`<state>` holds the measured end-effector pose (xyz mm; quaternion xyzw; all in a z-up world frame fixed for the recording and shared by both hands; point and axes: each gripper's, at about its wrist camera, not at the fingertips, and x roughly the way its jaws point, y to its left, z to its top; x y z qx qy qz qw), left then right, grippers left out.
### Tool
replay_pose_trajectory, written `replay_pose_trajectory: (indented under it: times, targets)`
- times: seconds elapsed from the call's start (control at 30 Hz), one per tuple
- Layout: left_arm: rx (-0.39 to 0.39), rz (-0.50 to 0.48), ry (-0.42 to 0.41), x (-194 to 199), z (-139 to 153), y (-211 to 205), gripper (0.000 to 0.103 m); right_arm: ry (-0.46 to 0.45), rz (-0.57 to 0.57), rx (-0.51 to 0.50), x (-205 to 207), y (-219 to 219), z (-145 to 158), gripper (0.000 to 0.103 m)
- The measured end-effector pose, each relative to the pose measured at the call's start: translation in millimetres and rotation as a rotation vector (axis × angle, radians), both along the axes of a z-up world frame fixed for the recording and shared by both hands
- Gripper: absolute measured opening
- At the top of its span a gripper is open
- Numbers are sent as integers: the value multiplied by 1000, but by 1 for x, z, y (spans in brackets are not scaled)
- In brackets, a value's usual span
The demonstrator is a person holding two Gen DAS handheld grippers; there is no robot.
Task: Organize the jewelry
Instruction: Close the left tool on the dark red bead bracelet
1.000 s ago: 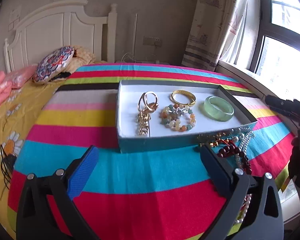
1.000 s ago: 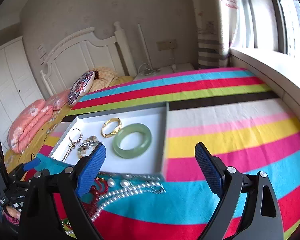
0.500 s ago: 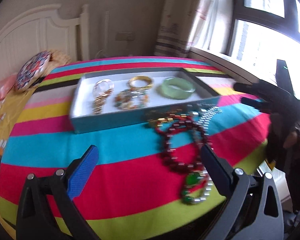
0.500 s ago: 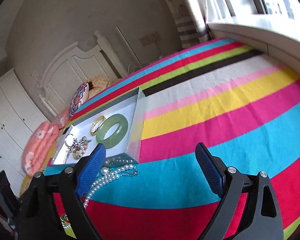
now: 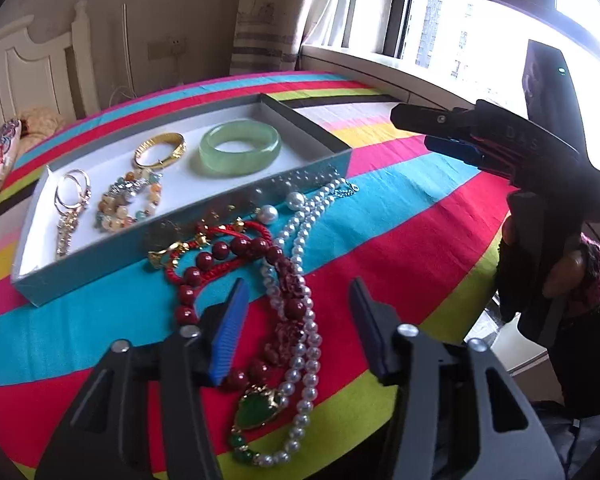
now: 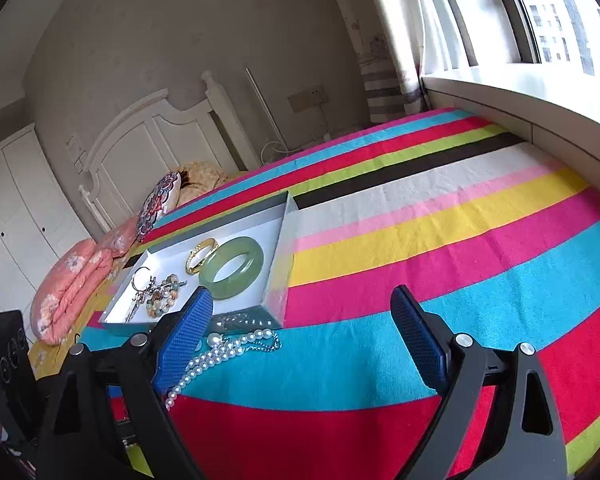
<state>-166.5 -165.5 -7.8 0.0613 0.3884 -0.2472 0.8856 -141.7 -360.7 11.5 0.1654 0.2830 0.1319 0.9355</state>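
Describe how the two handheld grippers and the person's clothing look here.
Both grippers, left and right, have black plastic frames with silver screws and two fingers faced with ribbed blue pads. Seen from the left wrist, the right gripper carries pale lettering on its black body. The sleeve behind it is dark red knit.

Left gripper (image 5: 296, 328) now over pearl necklace (image 5: 300, 320), jaws closing.

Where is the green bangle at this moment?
The green bangle lies flat inside the box, at its right end in the left wrist view, beside the gold bracelet, on the side nearer the window.
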Motion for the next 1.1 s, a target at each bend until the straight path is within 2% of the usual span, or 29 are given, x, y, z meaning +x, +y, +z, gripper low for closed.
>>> replay_pose_trajectory:
  times: [0.1,0.13,0.17,0.37,0.5,0.63,0.73,0.9,1.1]
  targets:
    - [13,2,8,3,-5,-1,30,-25,7,-23,-7,3,4,88]
    - [17,9,2,3,-5,0,15,-35,10,-32,-10,4,6,88]
    - [11,12,-6,2,-4,2,14,-44,14,-39,-12,5,8,88]
    - [-61,43,-51,-5,11,21,11,-78,38,-101,-24,14,15,88]
    - [-123,97,-79,-7,27,47,11,-84,98,-141,-30,30,13,88]
    - [-143,166,-99,-9,35,75,11,-93,180,-224,-39,56,9,88]
    - [-157,227,-98,-10,35,101,11,-87,235,-259,-44,71,3,88]
    - [-161,309,-88,-16,28,138,11,-47,264,-245,-44,76,-6,88]
    - [-182,364,-38,-18,4,163,12,-34,297,-208,-49,76,-7,88]
